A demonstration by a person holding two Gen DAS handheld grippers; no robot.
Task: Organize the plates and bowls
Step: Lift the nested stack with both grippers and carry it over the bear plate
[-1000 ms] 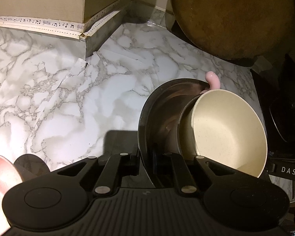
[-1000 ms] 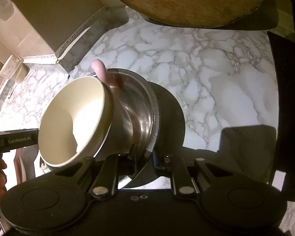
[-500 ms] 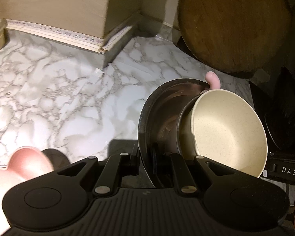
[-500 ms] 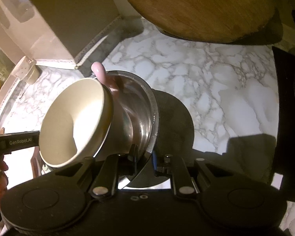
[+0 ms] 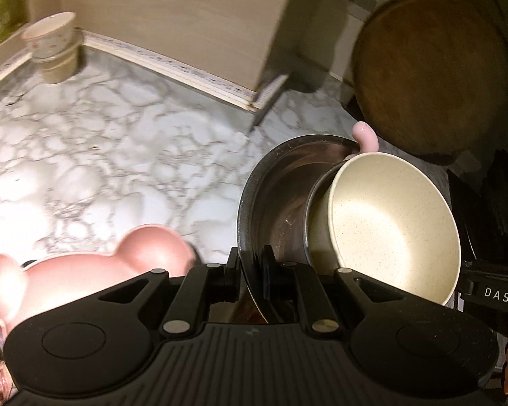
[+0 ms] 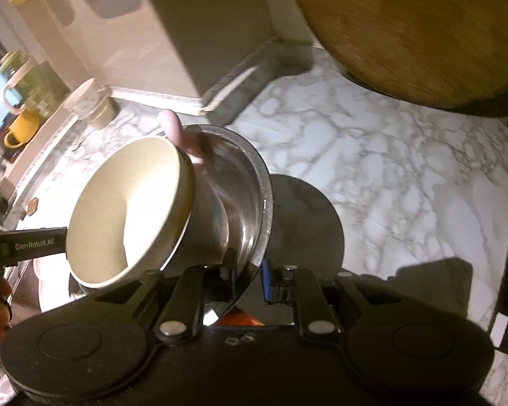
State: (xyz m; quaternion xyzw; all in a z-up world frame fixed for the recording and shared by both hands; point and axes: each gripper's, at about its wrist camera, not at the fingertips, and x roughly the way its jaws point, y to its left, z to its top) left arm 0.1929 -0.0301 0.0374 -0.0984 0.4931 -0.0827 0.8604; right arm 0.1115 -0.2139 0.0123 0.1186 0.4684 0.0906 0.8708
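Left wrist view alone shows a pink bear-eared plate (image 5: 84, 264) below; right wrist view alone, a yellow mug (image 6: 18, 128). Both grippers, left (image 5: 252, 267) and right (image 6: 249, 272), are clamped on the steel bowl's (image 5: 281, 182) rim, holding it above the marble counter (image 5: 118, 155), tipped on edge, with the cream bowl (image 5: 393, 226) nested inside, mouth opening sideways.

Dim, warm-toned overall, with light falling from above onto the white grey-veined marble counter (image 5: 125, 169); blown out to near-white glare at the lower left of the left wrist view; motion-smeared along the beige cabinet base (image 5: 172, 17) and the small patterned paper cup (image 5: 52, 45); sharper on the speckled cream bowl (image 5: 393, 230), brightly lit inside; soft highlights on the polished steel bowl (image 6: 247, 182); hard round shadow (image 6: 304, 223) just behind it; strongly bowed and darkened toward the fisheye edges, round brown wooden board (image 6: 413, 30) murky.
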